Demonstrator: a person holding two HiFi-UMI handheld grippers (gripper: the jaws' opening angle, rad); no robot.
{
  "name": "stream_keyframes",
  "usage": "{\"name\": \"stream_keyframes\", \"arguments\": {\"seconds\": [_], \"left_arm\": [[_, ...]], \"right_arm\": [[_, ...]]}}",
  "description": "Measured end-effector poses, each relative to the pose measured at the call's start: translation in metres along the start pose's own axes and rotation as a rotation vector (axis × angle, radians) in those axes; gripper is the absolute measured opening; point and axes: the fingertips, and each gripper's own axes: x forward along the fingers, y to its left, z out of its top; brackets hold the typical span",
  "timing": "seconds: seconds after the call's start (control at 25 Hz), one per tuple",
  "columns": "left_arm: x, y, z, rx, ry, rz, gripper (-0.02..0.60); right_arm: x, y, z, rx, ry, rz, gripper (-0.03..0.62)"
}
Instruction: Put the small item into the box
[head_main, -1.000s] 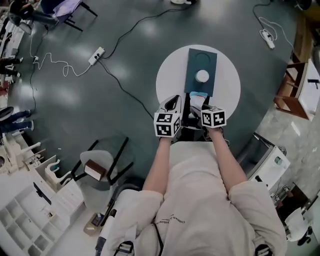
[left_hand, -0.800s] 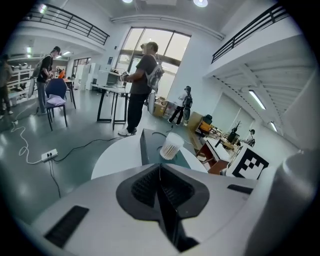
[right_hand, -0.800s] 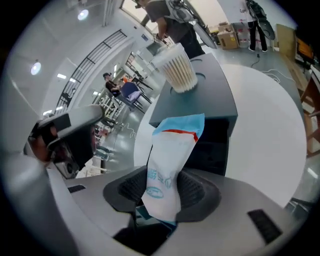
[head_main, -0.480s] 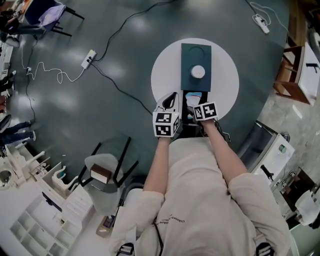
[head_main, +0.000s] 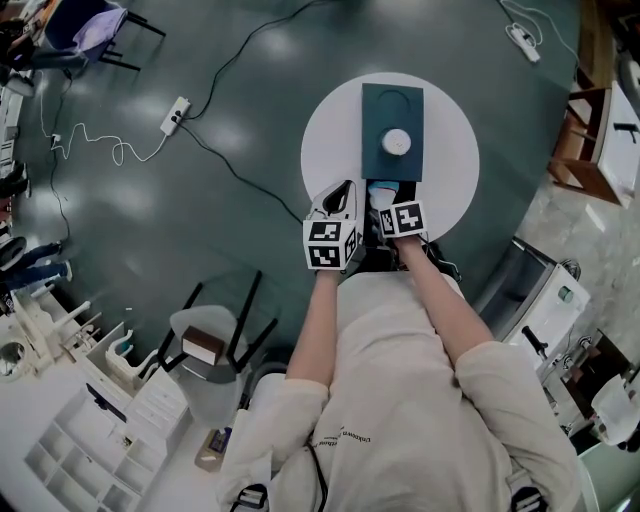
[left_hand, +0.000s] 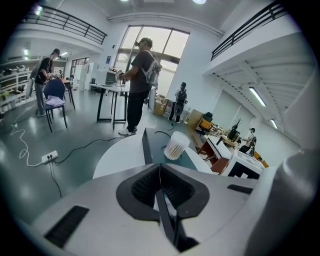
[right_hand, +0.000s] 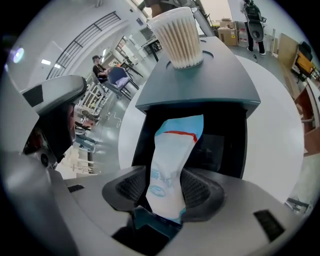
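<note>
Clearly the delivery step is in hand: the right gripper (right_hand: 167, 189) is clamped on the packet (right_hand: 172, 150), whose free end sticks out ahead of it, right at the dark open mouth of the box (right_hand: 200, 85) on the table (right_hand: 280, 135). A cup (right_hand: 177, 35) stands on the box top, further ahead. The left gripper (left_hand: 160, 187) is closed on nothing. Next, I judge, the packet must go forward into the mouth before the jaws part, without nudging the cup.
</note>
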Motion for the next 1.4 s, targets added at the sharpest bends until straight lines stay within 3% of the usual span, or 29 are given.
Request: {"name": "stream_keyframes", "arguments": {"seconds": [0.12, 0.56, 0.76, 0.96, 1.2, 1.4], "left_arm": [[0.0, -0.001, 0.001, -0.013, -0.003, 0.0, 0.021], [-0.014, -0.024, -0.022, -0.071, -0.024, 0.06, 0.021], [-0.041, -0.032, -0.035, -0.163, -0.053, 0.113, 0.021], [-0.067, -0.067, -0.052, -0.214, -0.078, 0.16, 0.021], [-0.096, -0.091, -0.074, -0.23, -0.087, 0.223, 0.021], [-0.121, -0.11, -0.093, -0.249, -0.109, 0.275, 0.021]], "right_arm": [[-0.002, 0.003, 0.002, 0.012, -0.009, 0.012, 0.252], [-0.033, -0.017, -0.018, -0.022, -0.069, 0.01, 0.255], [-0.054, -0.01, -0.029, -0.048, -0.083, 0.059, 0.255], [-0.091, -0.018, -0.043, -0.082, -0.137, 0.114, 0.255], [-0.135, 0.006, -0.049, -0.174, -0.276, 0.289, 0.255], [-0.157, 0.005, -0.067, -0.247, -0.326, 0.283, 0.254]]}}
